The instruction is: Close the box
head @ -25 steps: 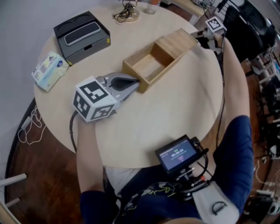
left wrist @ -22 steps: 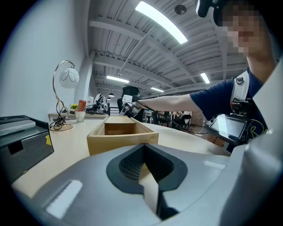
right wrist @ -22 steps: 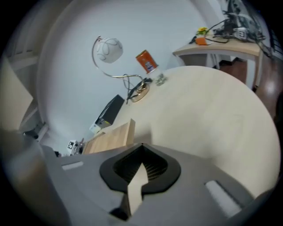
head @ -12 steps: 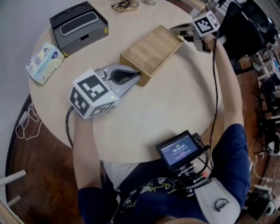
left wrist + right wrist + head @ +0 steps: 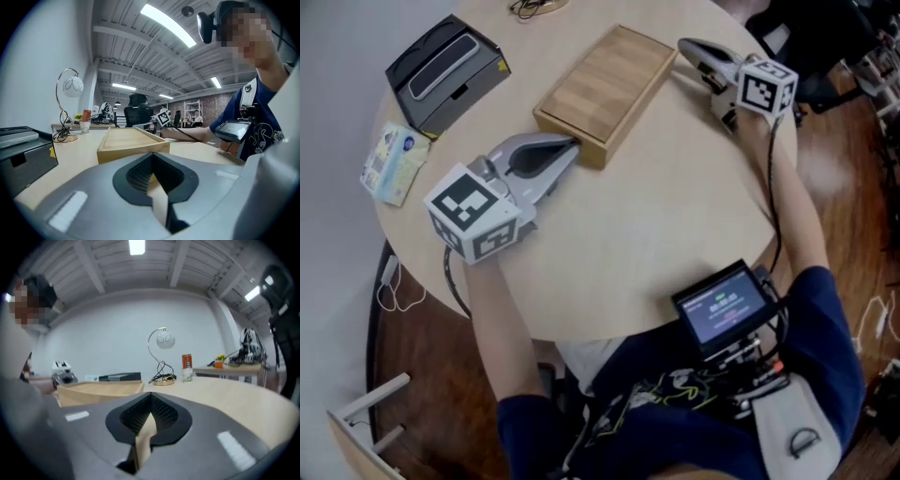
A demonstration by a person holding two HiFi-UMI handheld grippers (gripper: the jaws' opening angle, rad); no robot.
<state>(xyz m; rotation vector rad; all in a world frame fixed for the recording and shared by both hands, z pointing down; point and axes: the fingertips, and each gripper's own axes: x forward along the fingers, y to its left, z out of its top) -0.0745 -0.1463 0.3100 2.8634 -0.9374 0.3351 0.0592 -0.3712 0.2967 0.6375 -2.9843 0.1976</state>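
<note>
Wooden box (image 5: 605, 80) now shut, left hand-held gripper (image 5: 570, 147) clenched, right hand-held gripper (image 5: 686, 45) clenched, withdrawn.

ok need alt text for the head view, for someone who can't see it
A closed wooden box lies on a round table, with the left gripper shut at its near end and the right gripper shut beside its far corner. A black case and a tissue pack sit near the table's left edge.
</note>
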